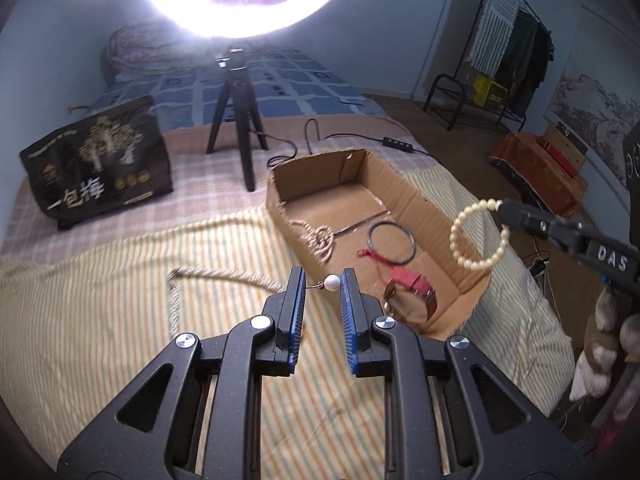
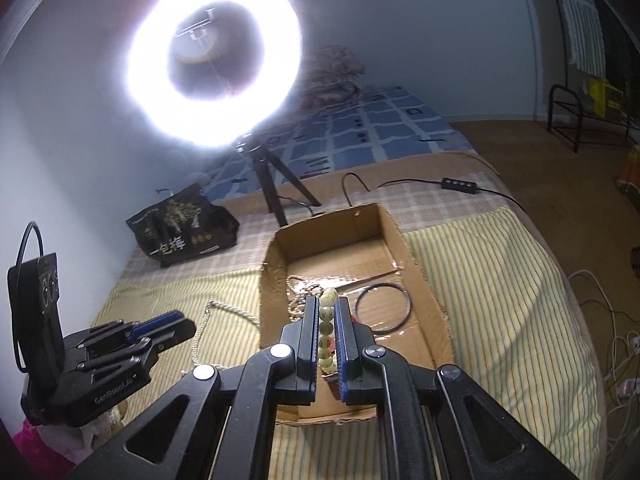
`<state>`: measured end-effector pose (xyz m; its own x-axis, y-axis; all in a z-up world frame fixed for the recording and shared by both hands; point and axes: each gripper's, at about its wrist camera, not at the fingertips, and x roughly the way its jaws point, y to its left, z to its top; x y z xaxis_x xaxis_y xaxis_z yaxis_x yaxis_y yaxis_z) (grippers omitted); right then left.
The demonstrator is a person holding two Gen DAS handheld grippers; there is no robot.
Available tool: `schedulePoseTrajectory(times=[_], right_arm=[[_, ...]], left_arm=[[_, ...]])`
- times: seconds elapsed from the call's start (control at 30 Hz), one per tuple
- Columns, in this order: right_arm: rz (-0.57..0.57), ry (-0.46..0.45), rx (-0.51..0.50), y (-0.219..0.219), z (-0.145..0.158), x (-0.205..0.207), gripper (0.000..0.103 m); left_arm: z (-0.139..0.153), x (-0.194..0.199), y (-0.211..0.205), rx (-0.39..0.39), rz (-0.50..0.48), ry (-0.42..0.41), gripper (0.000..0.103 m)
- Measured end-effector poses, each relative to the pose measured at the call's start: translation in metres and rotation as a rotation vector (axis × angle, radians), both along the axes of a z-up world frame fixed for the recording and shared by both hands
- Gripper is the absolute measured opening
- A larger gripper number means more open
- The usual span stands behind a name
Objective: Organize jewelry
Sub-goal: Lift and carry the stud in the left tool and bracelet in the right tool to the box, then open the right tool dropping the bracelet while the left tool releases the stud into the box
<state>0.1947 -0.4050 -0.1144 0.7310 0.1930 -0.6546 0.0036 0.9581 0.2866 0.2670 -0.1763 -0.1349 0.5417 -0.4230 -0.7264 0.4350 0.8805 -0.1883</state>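
Pearl-bead bracelet (image 1: 480, 236) hangs pinched in our right gripper (image 2: 328, 320) above the cardboard box (image 1: 424, 204), so we lower before releasing, while our left gripper (image 1: 322, 284), spread, straddles a pearl earring (image 1: 331, 282).

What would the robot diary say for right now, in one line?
right gripper: shut on bead bracelet, above cardboard box | left gripper: open around pearl earring

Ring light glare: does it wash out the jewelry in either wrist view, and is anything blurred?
Left wrist view: the ring light blows out the top edge, but the cardboard box and the bead bracelet in the right gripper stay readable; the striped cover looks motion-smeared. Right wrist view: the halo hazes the wall, and the taped box floor glints near the thin bangle; edges curve.
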Motion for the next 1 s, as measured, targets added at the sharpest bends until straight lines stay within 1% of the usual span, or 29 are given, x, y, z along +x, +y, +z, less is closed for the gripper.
schedulePoseTrajectory(times=[0.2,0.37,0.53,0.63,0.67,0.7,0.73,0.77,0.8,0.83,0.9,0.97,1.0], right_arm=[[-0.025,0.026,0.02,-0.012,-0.008,0.004,0.005],[-0.035,0.045,0.037,-0.018,-0.014,0.007,0.005],[-0.034,0.057,0.05,-0.019,-0.018,0.009,0.005],[-0.032,0.066,0.047,-0.018,-0.021,0.009,0.009],[-0.038,0.07,0.041,-0.018,-0.021,0.009,0.015],[-0.041,0.072,0.039,-0.018,-0.021,0.009,0.02],[-0.043,0.07,0.04,-0.018,-0.02,0.009,0.028],[-0.053,0.069,0.039,-0.019,-0.02,0.009,0.033],[-0.059,0.069,0.039,-0.019,-0.02,0.009,0.034],[-0.06,0.069,0.04,-0.019,-0.019,0.009,0.035],[-0.068,0.066,0.04,-0.02,-0.018,0.008,0.044],[-0.08,0.059,0.032,-0.019,-0.017,0.006,0.058],[-0.086,0.054,0.027,-0.019,-0.016,0.005,0.06]], left_arm=[[-0.004,0.019,-0.032,-0.001,-0.027,0.007,0.016],[-0.01,0.027,-0.05,0.012,-0.035,0.017,0.016],[-0.013,0.033,-0.056,0.018,-0.029,0.027,0.016],[-0.013,0.037,-0.055,0.013,-0.023,0.035,0.016],[-0.013,0.038,-0.054,0.014,-0.021,0.039,0.017],[-0.013,0.038,-0.054,0.016,-0.019,0.042,0.021],[-0.013,0.039,-0.053,0.016,-0.018,0.044,0.024],[-0.012,0.039,-0.052,0.013,-0.015,0.042,0.03],[-0.012,0.04,-0.05,0.011,-0.014,0.04,0.035],[-0.011,0.039,-0.049,0.01,-0.012,0.036,0.036],[-0.009,0.04,-0.048,0.01,-0.01,0.034,0.036],[-0.008,0.04,-0.046,0.012,-0.005,0.036,0.036],[-0.007,0.039,-0.045,0.012,-0.003,0.034,0.036]])
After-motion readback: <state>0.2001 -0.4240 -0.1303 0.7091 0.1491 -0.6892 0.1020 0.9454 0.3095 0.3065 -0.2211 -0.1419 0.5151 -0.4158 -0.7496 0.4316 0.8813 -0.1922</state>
